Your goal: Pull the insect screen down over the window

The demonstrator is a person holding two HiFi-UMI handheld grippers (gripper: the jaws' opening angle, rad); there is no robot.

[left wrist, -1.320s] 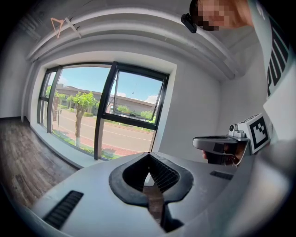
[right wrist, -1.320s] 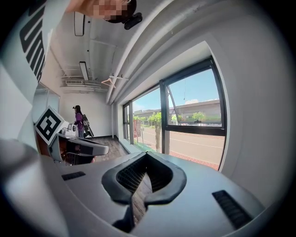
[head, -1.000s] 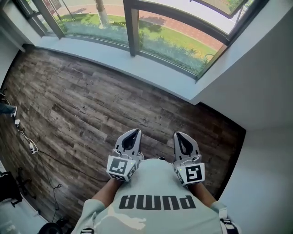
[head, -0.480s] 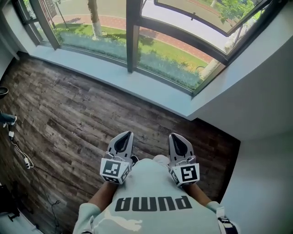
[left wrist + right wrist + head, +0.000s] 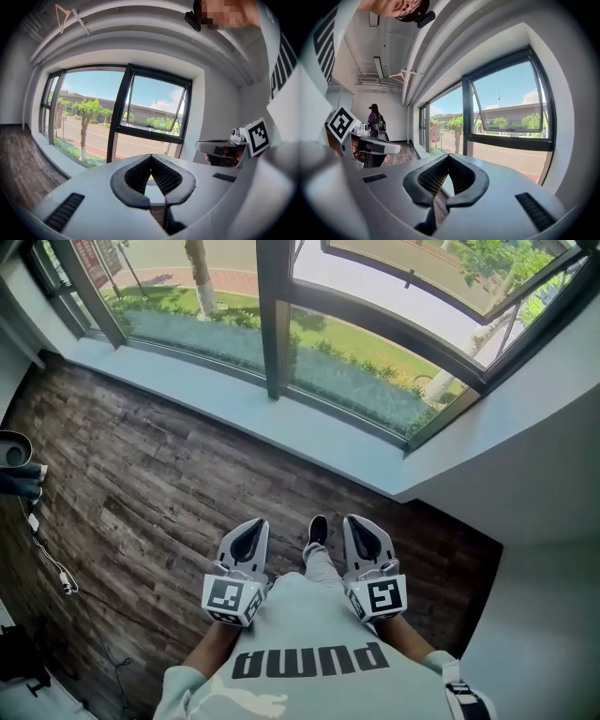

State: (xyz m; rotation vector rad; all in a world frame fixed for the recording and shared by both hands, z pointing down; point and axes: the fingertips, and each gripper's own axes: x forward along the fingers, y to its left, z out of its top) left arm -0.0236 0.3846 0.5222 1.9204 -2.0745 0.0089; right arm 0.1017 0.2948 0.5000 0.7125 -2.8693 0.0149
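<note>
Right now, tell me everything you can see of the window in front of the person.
The window is a wide glazed run in a dark, metal-looking frame, set in a white wall above a pale sill. A thick upright post divides it. Right of the post, an upper sash hinged at its top is tilted outward, open, over a fixed pane. The panes look uncovered, with lawn, trees and a road showing through. Nothing touches it.

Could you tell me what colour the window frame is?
The window frame is dark grey; head view shows it best.

dark wood-plank floor (image 5: pixel 169 474), what looks like a white cable (image 5: pixel 58 573) at left
</note>
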